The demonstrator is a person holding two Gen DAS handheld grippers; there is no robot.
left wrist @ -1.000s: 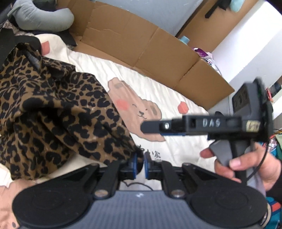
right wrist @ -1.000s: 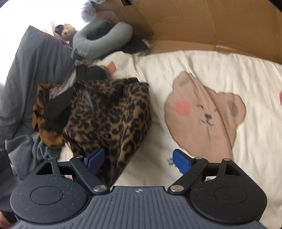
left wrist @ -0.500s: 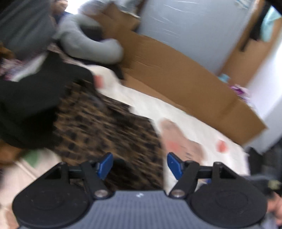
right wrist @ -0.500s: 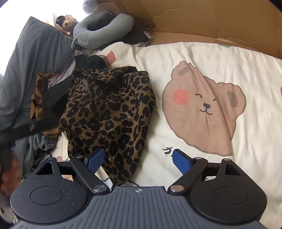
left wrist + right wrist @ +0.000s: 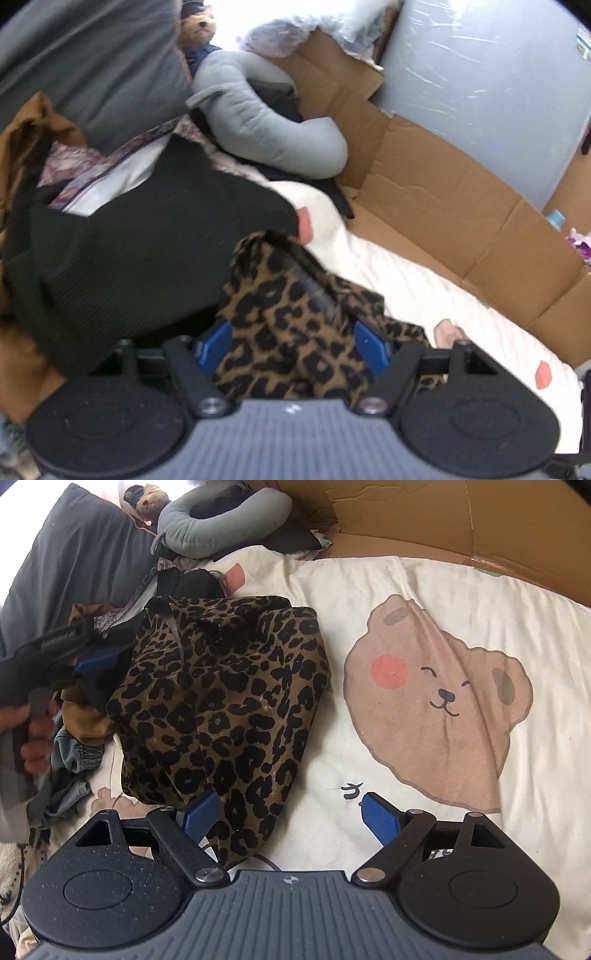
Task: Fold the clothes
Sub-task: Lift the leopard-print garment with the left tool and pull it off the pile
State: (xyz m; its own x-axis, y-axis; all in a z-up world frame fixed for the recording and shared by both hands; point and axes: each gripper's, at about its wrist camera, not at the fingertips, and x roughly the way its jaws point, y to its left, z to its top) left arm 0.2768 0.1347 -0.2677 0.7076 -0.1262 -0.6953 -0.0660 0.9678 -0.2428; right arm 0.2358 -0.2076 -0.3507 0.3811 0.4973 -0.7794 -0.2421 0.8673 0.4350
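2 wrist views angled down, close, sharing leopard garment

The leopard-print garment is soft matt cloth. The cream bedsheet looks like lightly quilted cotton. The right gripper is speckled matt black plastic with ribbed blue pads. The cardboard is creased brown.
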